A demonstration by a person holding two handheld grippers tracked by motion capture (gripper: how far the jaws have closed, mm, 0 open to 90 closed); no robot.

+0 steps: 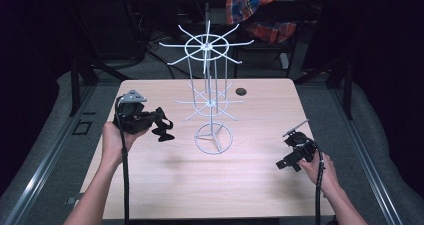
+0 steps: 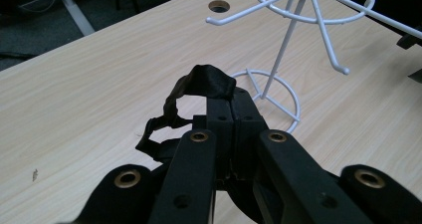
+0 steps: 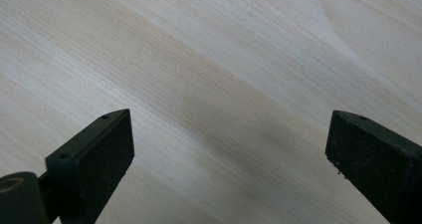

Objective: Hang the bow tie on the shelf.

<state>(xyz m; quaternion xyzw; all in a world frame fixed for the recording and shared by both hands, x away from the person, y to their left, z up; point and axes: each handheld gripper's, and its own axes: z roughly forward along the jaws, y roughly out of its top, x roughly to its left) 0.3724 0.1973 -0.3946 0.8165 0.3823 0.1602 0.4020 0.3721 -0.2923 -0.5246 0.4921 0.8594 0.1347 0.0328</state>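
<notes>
Holds a black fabric band [image 2: 206,80] in the left gripper [image 2: 231,102], jaws clenched flat together on one end of it. Leaves the rest of the band free as a crumpled loop, hanging out to the side of the jaws and above the tabletop [image 1: 200,185], not touching the wood. Probably grips only the end so that the open loop can go over a hook.

Carries the band above the left part of the tabletop, near the left edge, with the jaws turned toward the white wire hook stand [image 1: 209,102]. Seen from the left gripper view, points at the stand's round base ring [image 2: 271,92], with the hooks of the lower tier just above and ahead, well within reach but apart from the band.

Stands upright about the middle of the tabletop, this stand, a little toward the far edge, with nothing on its two tiers of upturned hooks. Seems placed centrally so that either hand can reach it.

Rests the right gripper [image 1: 289,165] low near the right edge, jaws wide apart and grasping nothing, bare wood between them in the right gripper view [image 3: 229,134]. Looks like waiting there, out of the way, perhaps ready to steady the light stand.

Shows also a small round hole [image 1: 241,91] near the far edge, behind the stand.
</notes>
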